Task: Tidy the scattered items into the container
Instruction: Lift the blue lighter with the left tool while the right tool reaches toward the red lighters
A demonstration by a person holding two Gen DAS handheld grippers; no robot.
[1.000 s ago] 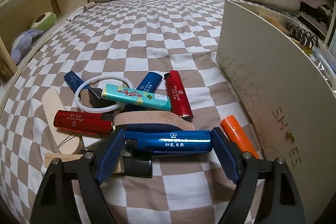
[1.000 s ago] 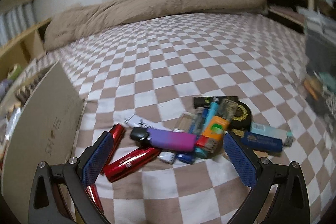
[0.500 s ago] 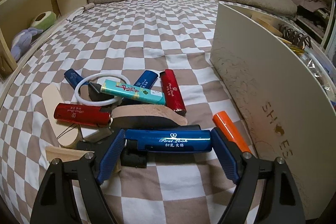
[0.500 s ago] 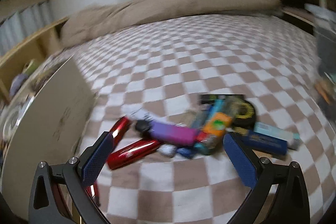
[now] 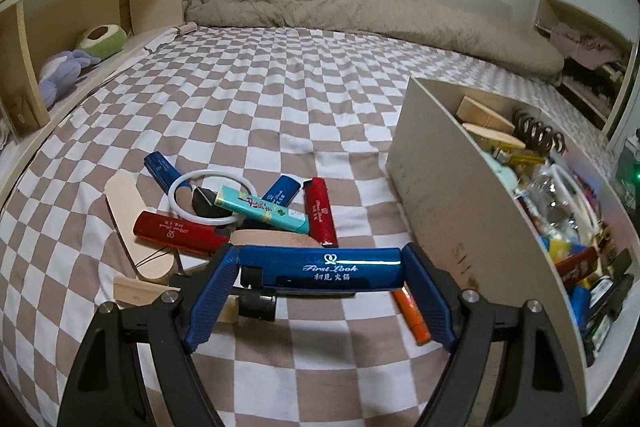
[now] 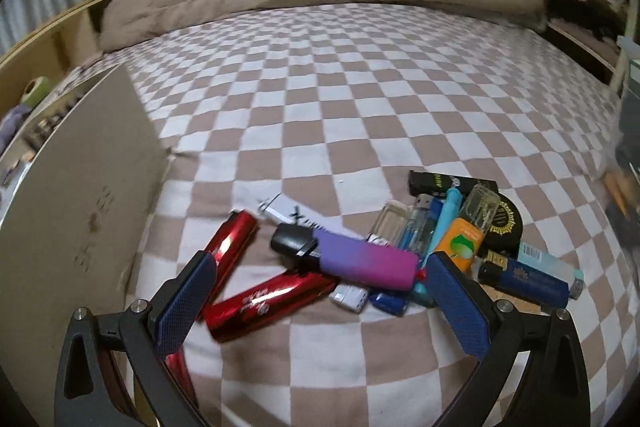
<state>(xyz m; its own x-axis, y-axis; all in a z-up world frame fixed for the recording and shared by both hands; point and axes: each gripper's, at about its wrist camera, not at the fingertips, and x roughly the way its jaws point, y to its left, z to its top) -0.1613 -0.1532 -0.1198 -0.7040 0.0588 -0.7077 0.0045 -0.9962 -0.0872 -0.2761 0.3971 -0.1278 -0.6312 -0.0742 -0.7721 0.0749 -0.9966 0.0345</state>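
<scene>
Left gripper (image 5: 320, 281) clamping a blue lighter (image 5: 320, 269) end to end, lifting it above the checkered bed (image 5: 280, 99), just beside the box (image 5: 460, 195) holding collected items. Right gripper (image 6: 320, 301) hanging with jaws apart, empty, over a purple device (image 6: 360, 263) and red lighters (image 6: 268, 301).
</scene>
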